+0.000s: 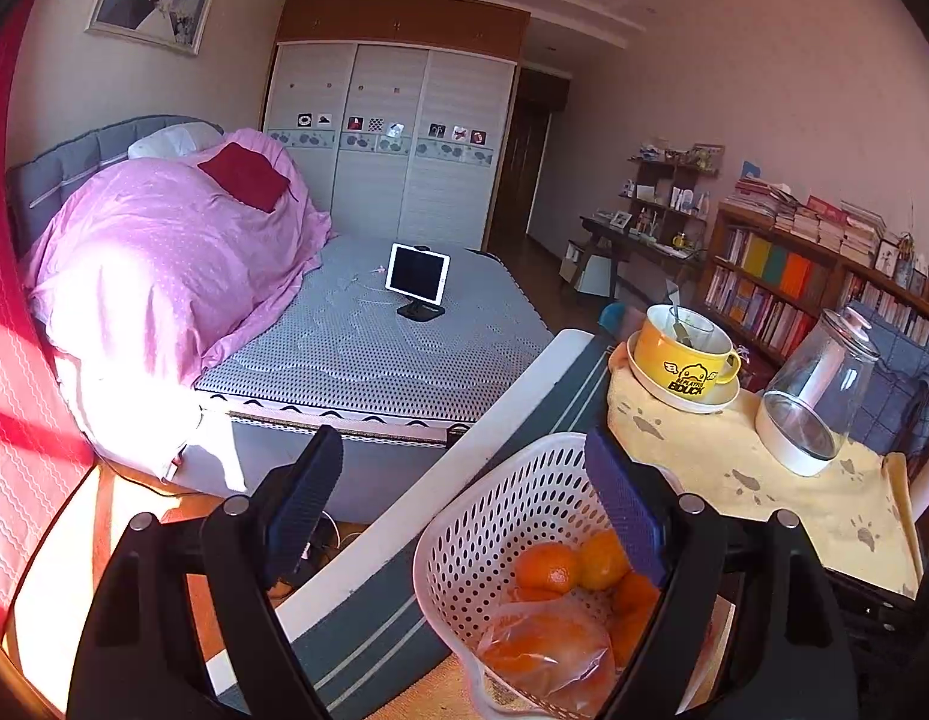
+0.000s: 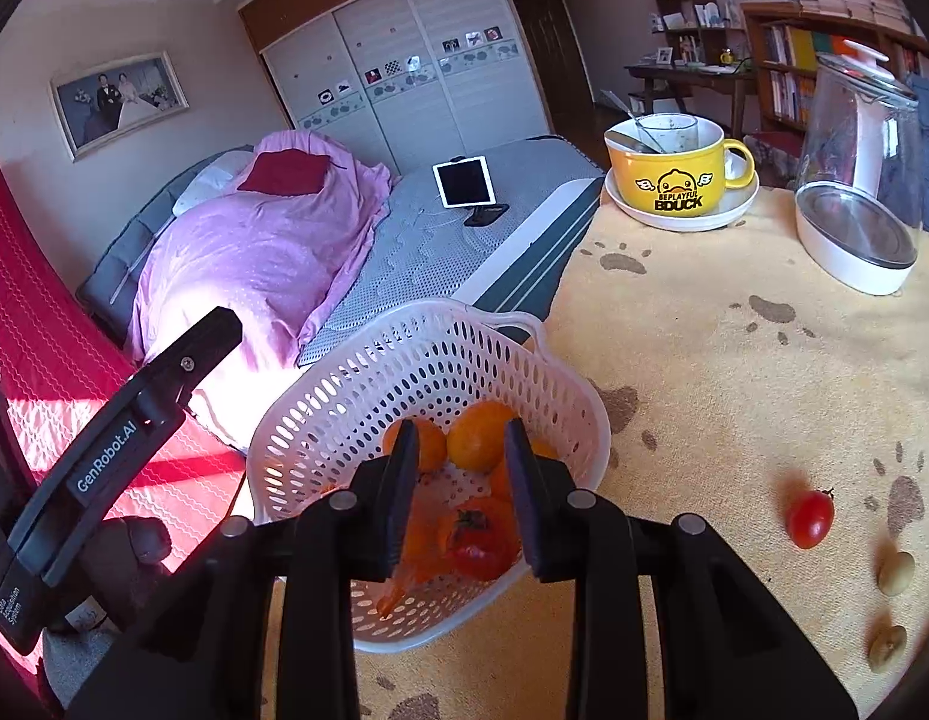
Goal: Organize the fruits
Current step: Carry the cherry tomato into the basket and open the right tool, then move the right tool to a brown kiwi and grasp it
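Observation:
A white perforated basket stands at the table's left edge. It holds several oranges and a clear plastic bag of orange-red fruit. My right gripper hovers just over the basket, its jaws narrowly open astride the bag, with no clear grip on it. My left gripper is wide open and holds nothing, raised beside the basket's left rim. A red cherry tomato and two small pale fruits lie on the yellow paw-print cloth to the right.
A yellow duck mug on a white saucer and a glass kettle stand at the table's back. The left gripper's black housing sits left of the basket. Beyond the table are a bed with a tablet and bookshelves.

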Tool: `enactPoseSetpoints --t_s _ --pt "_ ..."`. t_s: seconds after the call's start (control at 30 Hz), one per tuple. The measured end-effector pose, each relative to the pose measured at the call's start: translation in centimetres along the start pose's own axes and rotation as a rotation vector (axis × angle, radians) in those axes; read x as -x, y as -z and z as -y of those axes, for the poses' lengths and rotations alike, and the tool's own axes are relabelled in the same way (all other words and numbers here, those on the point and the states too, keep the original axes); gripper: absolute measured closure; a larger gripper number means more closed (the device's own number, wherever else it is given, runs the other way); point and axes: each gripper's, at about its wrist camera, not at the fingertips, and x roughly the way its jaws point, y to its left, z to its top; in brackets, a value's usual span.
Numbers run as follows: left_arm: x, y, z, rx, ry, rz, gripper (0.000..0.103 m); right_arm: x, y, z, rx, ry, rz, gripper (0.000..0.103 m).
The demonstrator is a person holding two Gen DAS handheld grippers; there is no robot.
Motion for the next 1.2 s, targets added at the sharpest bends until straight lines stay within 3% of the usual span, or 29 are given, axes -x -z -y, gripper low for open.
enactPoseSetpoints --t_s 0.33,0.47,1.2 --pt "0.1 0.2 0.4 -0.011 0.014 -0.011 0.015 1.7 1.4 1.3 -0.055 0.012 0.014 0.073" --pt "0.3 0.2 1.1 -0.024 0.033 -0.012 0.01 2.2 2.0 2.0 -0.085 0.031 0.032 0.056" --pt "1.2 1.1 4.0 -0.075 0.113 -0.027 0.006 7.2 6.1 7.5 -0.125 0.214 0.065 0.056"
